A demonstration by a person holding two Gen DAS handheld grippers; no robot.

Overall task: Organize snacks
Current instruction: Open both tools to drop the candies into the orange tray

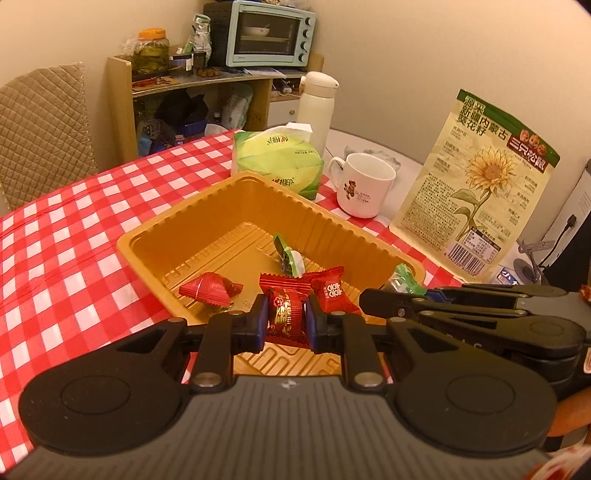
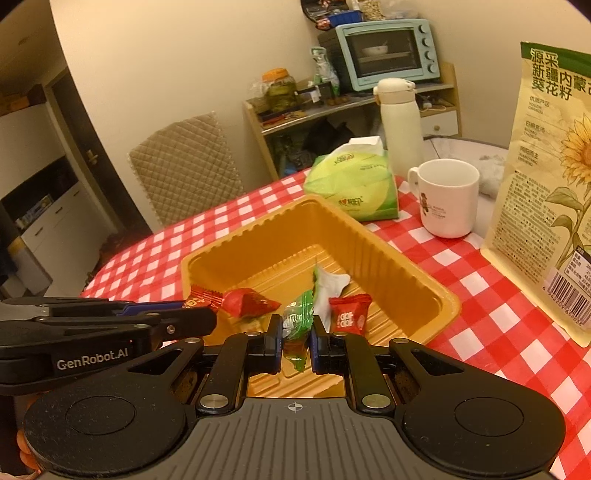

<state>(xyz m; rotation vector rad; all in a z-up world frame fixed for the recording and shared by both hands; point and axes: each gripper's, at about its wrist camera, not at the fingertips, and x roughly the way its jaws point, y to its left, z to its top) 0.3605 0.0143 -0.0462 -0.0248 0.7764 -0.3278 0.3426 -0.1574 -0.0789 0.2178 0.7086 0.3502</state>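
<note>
A golden plastic tray (image 1: 155, 236) (image 2: 413, 258) sits on the red checked tablecloth. My left gripper (image 1: 285, 319) is shut on a red wrapped candy (image 1: 284, 306) over the tray's near edge. My right gripper (image 2: 295, 339) is shut on a green wrapped candy (image 2: 297, 317), also over the near edge; it shows at the right of the left wrist view (image 1: 402, 282). Inside the tray lie a red pyramid candy (image 1: 210, 290) (image 2: 249, 302), a small red square candy (image 1: 330, 290) (image 2: 349, 314) and a green-and-white candy (image 1: 291, 258) (image 2: 328, 286).
Behind the tray stand a green tissue pack (image 1: 277, 158) (image 2: 354, 181), a white mug (image 1: 364, 184) (image 2: 447, 197), a white flask (image 1: 316, 107) (image 2: 400, 118) and a tall sunflower-seed bag (image 1: 476, 184) (image 2: 554, 184). A padded chair (image 1: 40, 129) (image 2: 184, 166) and a shelf with a toaster oven (image 1: 269, 33) stand beyond the table.
</note>
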